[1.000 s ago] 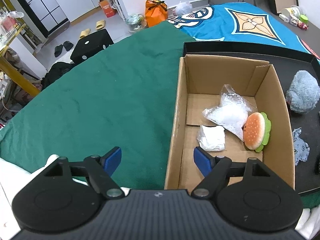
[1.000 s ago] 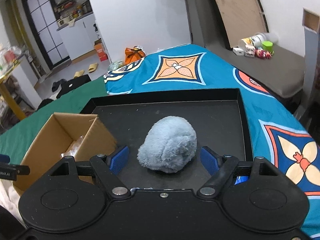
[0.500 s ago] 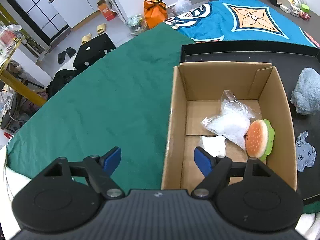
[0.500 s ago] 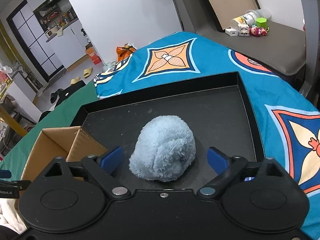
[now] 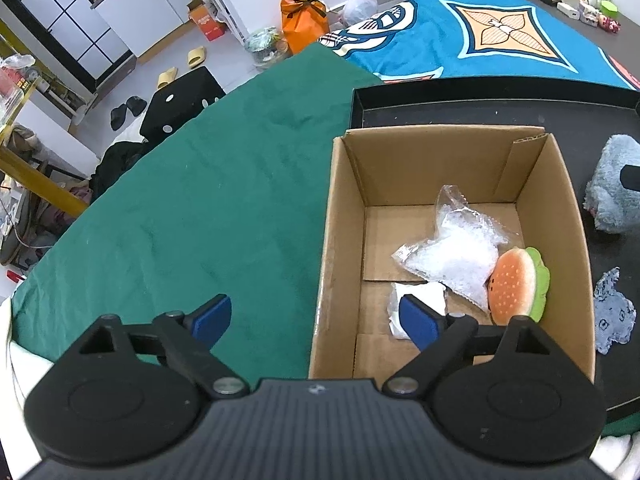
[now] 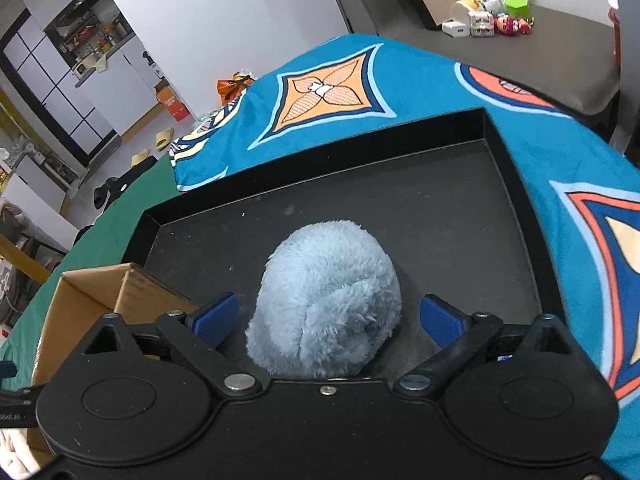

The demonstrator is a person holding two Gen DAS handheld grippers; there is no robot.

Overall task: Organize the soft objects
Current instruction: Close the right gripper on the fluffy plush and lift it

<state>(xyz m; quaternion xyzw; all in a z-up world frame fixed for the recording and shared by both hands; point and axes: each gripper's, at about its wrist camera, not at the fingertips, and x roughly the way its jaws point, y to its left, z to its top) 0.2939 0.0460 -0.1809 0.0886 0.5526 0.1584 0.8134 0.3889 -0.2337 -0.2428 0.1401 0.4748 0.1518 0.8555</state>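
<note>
Blue plush [image 6: 326,300] on tray [image 6: 440,200], between the open right gripper's [image 6: 329,319] pads, untouched.
Light, compressible fleece: grip across its widest middle, squeezing firmly. Left gripper [image 5: 316,322], empty and opening, straddles the box [image 5: 340,240] wall.

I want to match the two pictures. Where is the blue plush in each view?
Left wrist: the blue plush is at the right edge, on the black tray, right of the box.
Right wrist: it is low in the centre, on the tray, between the open right gripper's pads, apparently untouched.
Shared landmark: the box, left of the plush in both.
</note>
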